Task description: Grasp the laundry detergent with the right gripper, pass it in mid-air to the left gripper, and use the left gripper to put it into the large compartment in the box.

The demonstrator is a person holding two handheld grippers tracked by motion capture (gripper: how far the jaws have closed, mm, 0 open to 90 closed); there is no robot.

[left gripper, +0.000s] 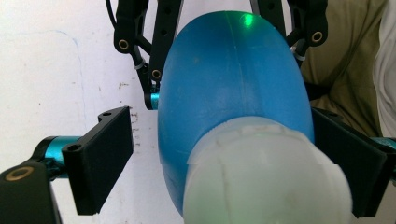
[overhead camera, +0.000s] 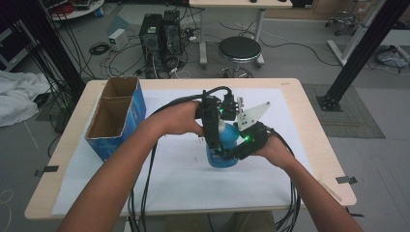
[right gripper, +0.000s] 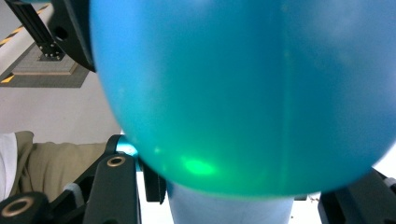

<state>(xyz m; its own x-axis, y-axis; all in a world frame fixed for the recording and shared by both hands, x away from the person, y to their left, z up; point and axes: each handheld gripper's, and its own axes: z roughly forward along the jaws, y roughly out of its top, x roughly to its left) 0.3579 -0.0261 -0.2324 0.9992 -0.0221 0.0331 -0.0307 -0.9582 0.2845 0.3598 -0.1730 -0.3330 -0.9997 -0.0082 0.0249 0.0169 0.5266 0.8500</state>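
With the right tool clamped low on the blue bottle and the left tool wide around its white cap, an off-centre closing could tip the bottle on the counter

Forearms: bare, entering from bottom of frame.
Left gripper: black links, teal pins, brass screws.
Right gripper: black, green light.
Cables: black bundles, bottom centre.
Trousers: khaki.
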